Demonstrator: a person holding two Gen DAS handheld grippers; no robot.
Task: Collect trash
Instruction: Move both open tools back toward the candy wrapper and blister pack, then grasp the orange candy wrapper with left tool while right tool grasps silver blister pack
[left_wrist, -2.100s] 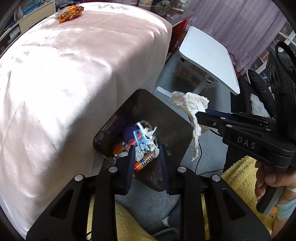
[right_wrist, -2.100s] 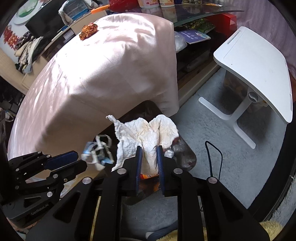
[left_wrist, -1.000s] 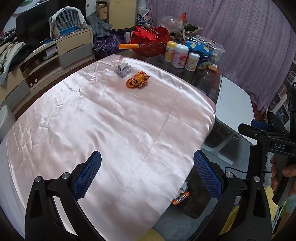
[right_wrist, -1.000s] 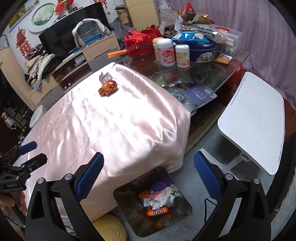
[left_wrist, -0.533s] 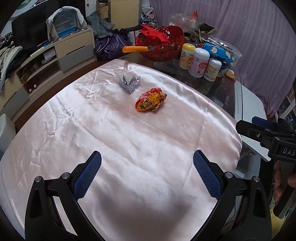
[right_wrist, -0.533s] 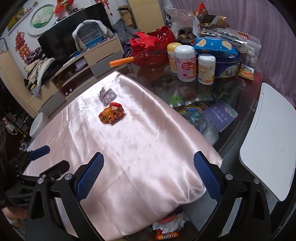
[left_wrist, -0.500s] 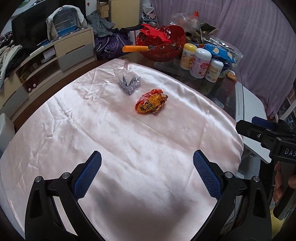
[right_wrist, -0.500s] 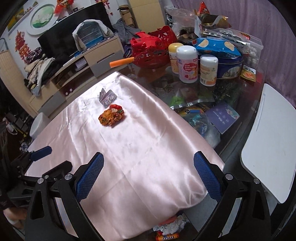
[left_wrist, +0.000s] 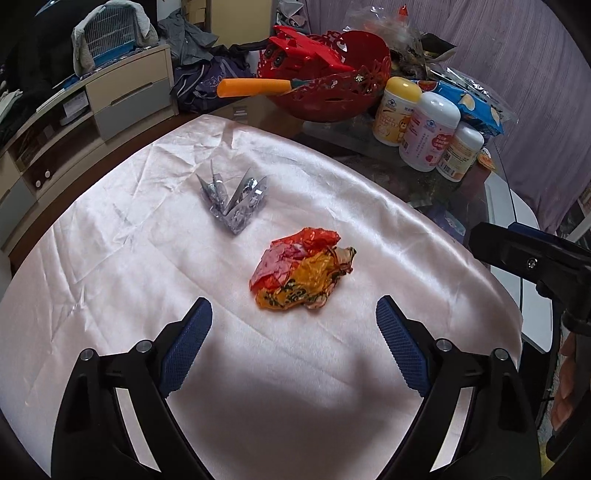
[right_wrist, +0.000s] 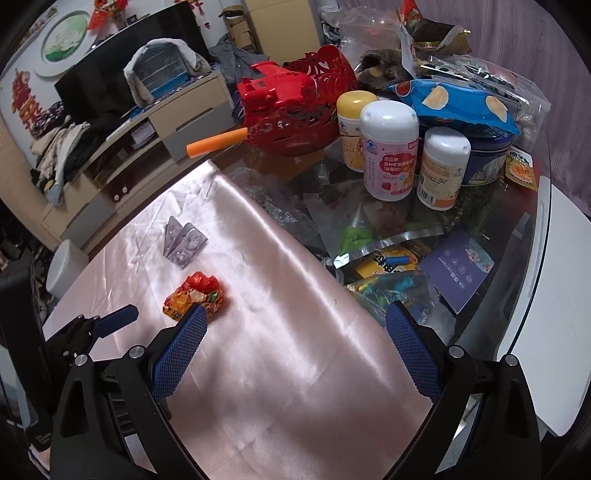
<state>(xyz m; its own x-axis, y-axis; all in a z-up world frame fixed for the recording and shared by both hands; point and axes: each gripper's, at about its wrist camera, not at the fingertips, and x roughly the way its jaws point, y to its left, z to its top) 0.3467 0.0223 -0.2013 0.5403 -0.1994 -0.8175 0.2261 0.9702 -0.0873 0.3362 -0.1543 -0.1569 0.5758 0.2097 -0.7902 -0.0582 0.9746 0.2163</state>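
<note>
The left tool (left_wrist: 291, 334) and right tool (right_wrist: 293, 339) are both hanging spread wide, holding nothing. The orange wrapper (left_wrist: 301, 275) is lying mid-worktop, the silver wrapper (left_wrist: 233, 201) nearer the far edge. Pinching could be grabbing the slippery pink cloth (left_wrist: 110, 258) too. Bottles (right_wrist: 388, 153) are standing well apart at the far right corner.

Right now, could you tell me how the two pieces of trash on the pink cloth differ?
The orange wrapper is crumpled into a soft, colourful ball; the silver blister pack is stiff, folded into upright peaks. The orange wrapper lies nearer the open left tool; the silver blister pack sits farther back. Both rest untouched on the cloth.
</note>
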